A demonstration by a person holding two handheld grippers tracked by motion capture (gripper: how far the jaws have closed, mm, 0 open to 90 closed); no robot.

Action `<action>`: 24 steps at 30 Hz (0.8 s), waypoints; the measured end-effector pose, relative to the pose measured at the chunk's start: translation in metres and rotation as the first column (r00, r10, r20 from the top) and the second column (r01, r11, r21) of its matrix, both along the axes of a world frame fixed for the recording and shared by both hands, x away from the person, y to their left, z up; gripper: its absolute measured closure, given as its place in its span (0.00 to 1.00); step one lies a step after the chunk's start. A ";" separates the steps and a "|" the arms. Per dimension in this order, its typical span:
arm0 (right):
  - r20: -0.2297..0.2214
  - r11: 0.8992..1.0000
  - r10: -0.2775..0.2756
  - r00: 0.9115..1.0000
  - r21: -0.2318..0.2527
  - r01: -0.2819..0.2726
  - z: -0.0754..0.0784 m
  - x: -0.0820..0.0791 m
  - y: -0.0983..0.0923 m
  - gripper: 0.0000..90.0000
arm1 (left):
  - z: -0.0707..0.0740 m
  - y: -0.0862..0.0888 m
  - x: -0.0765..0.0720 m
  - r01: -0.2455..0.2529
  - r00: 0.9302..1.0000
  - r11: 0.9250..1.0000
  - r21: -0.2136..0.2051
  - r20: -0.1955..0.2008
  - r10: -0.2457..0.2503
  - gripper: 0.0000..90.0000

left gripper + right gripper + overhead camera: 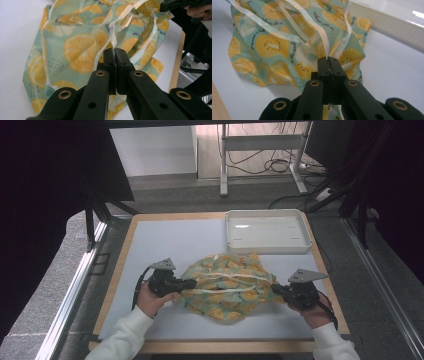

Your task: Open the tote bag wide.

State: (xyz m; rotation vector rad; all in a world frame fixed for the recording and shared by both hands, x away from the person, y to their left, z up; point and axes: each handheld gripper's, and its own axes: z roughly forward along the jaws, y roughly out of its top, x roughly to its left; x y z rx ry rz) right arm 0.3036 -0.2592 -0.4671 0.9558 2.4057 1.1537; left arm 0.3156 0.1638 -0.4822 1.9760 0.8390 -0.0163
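A crumpled teal cloth printed with orange slices (227,286) lies on the white mat, trimmed with pale ribbon ties. My left gripper (192,283) is at its left edge, shut on the cloth; in the left gripper view the jaws (115,51) pinch a fold of the cloth (80,47) beside a ribbon. My right gripper (275,289) is at the cloth's right edge. Seen from the right gripper view, the jaws (329,59) are pressed together on a pale ribbon and the hem of the cloth (277,47).
A shallow white tray (266,231) stands at the back right of the mat, just behind the cloth, and its wall (392,25) is close in the right gripper view. The wooden table edge (122,250) frames the mat. Cables lie on the floor beyond.
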 end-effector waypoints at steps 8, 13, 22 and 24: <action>-0.028 1.000 0.001 1.000 -0.010 -0.001 -0.010 -0.008 -0.003 0.98 | -0.007 -0.002 -0.005 0.017 1.000 1.000 0.008 -0.014 -0.017 0.99; -0.040 1.000 -0.002 0.999 -0.008 0.001 -0.014 -0.007 -0.004 0.98 | -0.011 -0.002 -0.004 0.018 1.000 1.000 0.023 -0.021 -0.018 0.99; -0.050 1.000 0.010 0.999 -0.016 -0.011 -0.017 -0.010 -0.003 0.98 | -0.016 -0.002 -0.006 0.022 0.999 0.999 0.026 -0.039 -0.021 0.99; -0.056 1.000 0.010 0.998 -0.015 -0.011 -0.018 -0.011 -0.003 0.98 | -0.019 -0.002 -0.008 0.029 0.999 0.999 0.028 -0.044 -0.028 0.99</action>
